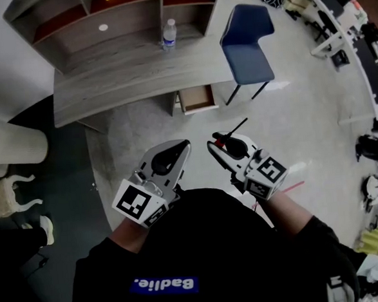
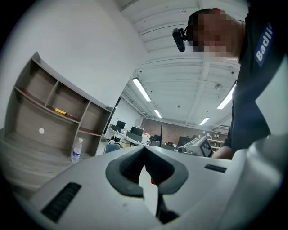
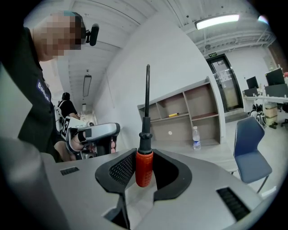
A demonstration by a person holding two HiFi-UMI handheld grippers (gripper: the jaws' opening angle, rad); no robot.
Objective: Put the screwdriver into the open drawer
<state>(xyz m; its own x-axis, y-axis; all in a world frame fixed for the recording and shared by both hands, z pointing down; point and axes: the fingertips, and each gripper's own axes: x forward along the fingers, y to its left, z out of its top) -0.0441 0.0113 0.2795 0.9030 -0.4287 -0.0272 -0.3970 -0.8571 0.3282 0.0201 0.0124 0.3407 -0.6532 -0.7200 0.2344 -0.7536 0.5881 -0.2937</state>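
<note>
count: 2 grippers, 1 screwdriver, 1 open drawer, 1 bottle, 1 chair, 1 desk with 1 shelf unit.

left gripper (image 1: pixel 183 145): jaws are pressed together and nothing is pinched. This is confirmed in the left gripper view (image 2: pixel 145 149), where the tips meet. It is held over the floor, well apart from the desk (image 1: pixel 126 80).

bottle (image 1: pixel 169 35): it is stood upright on the desk, in front of the shelf unit (image 1: pixel 102 21). It is seen in all three views.

drawer (image 1: pixel 197 99): it is pulled out under the desk's right end. It is shown in the head view only.

right gripper (image 1: pixel 217 141): jaws are part spread and clamped on the screwdriver (image 1: pixel 238 127). The detail is given by the right gripper view: the red handle (image 3: pixel 144 168) is pinched between the pads and the black shaft sticks out past the tips. In the head view the shaft is pointed up-frame toward the desk, and the screwdriver is well apart from the drawer.

chair (image 1: pixel 246 46): blue, placed just right of the drawer.

cross-views: the right gripper's marker cube (image 2: pixel 198 146) is caught in the left gripper view. The left gripper, gripped by a hand (image 3: pixel 92 134), is caught in the right gripper view.
</note>
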